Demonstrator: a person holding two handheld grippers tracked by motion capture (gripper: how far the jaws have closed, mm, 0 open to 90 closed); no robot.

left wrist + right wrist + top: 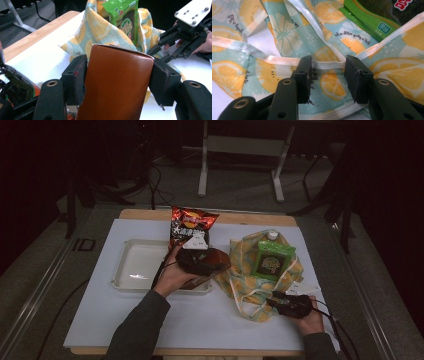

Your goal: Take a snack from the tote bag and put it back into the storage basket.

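My left gripper (211, 263) (117, 75) is shut on a brown box (220, 260) (117, 85), held above the tray's right end and pointing at the bag. A lemon-print cloth bag (241, 270) (100, 30) (282, 32) lies at the right with a green snack packet (272, 260) (125, 17) (367, 17) standing in its mouth. My right gripper (274, 296) (185, 37) (327, 75) is at the bag's near edge. Its jaws stand open, one on each side of the bag's white hem.
A white tray (131, 265) sits at the left of the white board. A red chip bag (192, 225) (15, 87) lies at the back centre. A white bottle cap (272, 235) pokes up behind the green packet. Table legs and cables stand beyond the far edge.
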